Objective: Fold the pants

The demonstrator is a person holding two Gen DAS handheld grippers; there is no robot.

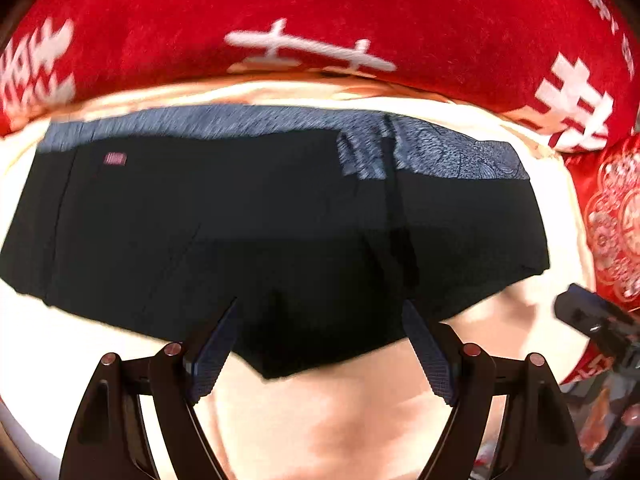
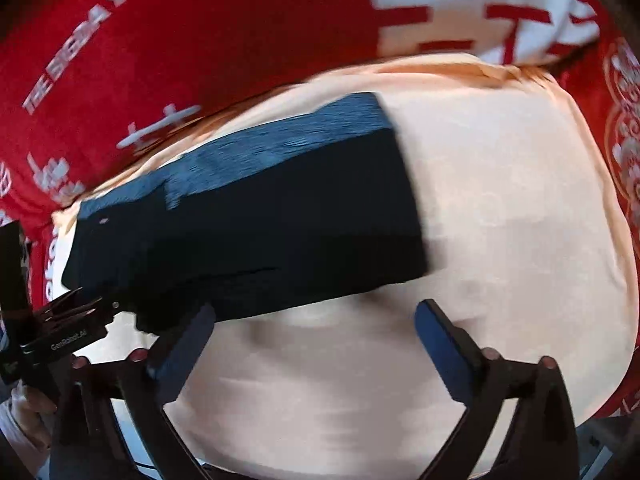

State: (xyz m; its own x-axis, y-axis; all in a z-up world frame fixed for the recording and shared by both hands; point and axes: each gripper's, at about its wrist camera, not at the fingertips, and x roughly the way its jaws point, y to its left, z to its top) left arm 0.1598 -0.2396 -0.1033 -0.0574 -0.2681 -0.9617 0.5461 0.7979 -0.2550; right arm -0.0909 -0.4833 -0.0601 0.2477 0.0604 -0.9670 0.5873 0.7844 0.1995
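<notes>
In the middle of the left view, the pants (image 1: 256, 232) lie flat on a pale sheet (image 1: 320, 420), and they look like a short, wide block, so I think they are already folded at least once. They are dark, almost black, with a blue-grey patterned band (image 1: 440, 152) along the top edge and a tiny pink tag (image 1: 115, 158) at the upper left. The left gripper (image 1: 320, 340) sits at the bottom of the frame with its fingers wide apart and nothing between them; the near edge of the pants shows in the gap, maybe so it can grab that edge next. In the right view, the pants sit in the middle left, tilted. The right gripper (image 2: 316, 340) is at the bottom, fingers spread and empty, over bare sheet just beside the pants' lower edge. A red blanket (image 1: 360, 12) with white letters fills the top of both views. Both pictures are a bit blurry.
</notes>
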